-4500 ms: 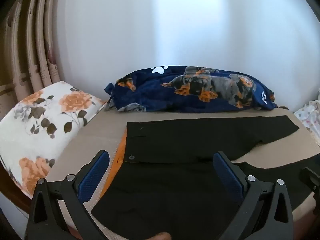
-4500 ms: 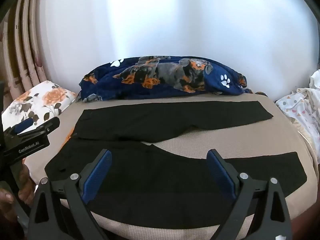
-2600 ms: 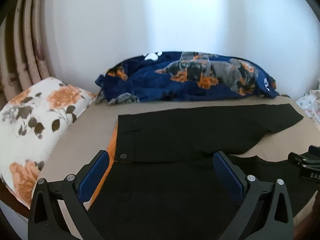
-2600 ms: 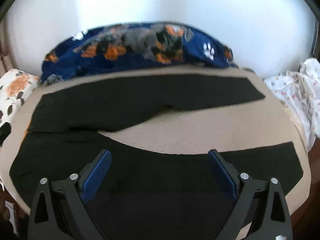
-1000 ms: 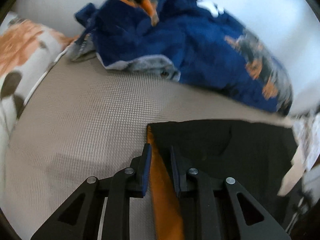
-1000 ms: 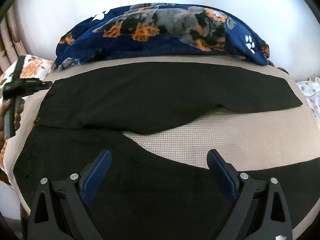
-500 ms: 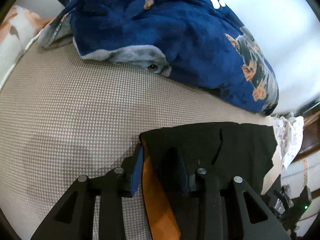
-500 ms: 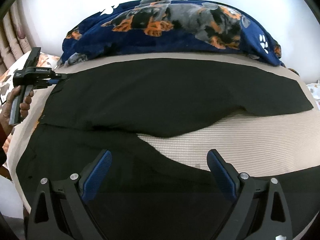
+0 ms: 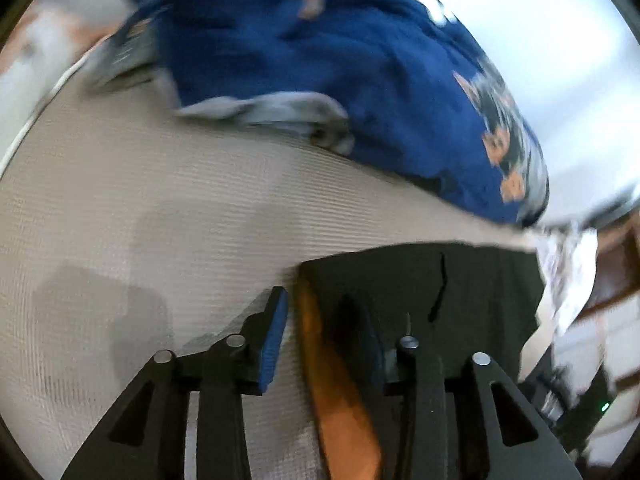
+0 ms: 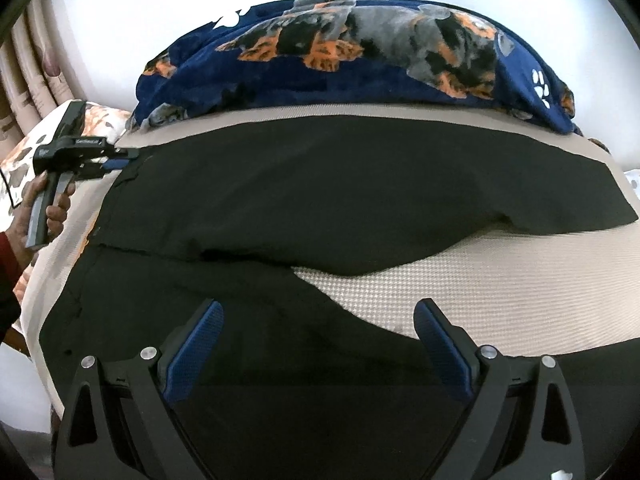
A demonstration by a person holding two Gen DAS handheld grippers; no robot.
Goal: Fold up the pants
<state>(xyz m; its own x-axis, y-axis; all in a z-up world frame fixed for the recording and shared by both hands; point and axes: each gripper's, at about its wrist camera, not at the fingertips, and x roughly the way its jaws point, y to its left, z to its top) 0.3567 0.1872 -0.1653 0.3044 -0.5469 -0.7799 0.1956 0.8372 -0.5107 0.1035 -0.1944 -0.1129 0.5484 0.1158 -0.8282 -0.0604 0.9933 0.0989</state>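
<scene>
Black pants (image 10: 320, 200) lie spread flat on a beige bed (image 10: 500, 280), legs apart, waistband at the left. In the left wrist view my left gripper (image 9: 324, 320) has its jaws narrowly apart around the far waistband corner of the pants (image 9: 440, 280), where the orange inner lining (image 9: 340, 400) shows; one blue pad (image 9: 276, 332) sits outside the edge. It also shows in the right wrist view (image 10: 120, 162) at that corner. My right gripper (image 10: 316, 344) is open and empty above the near leg.
A navy dog-print blanket (image 10: 360, 60) is heaped along the far edge against the white wall. A floral pillow (image 10: 24, 152) and curtains sit at the left. White patterned cloth (image 9: 568, 272) lies beyond the far end of the bed.
My left gripper swung down to the far waistband corner and narrowed around its edge. Over the last half second its jaws widened a little. My right gripper moved closer over the near leg, still open.
</scene>
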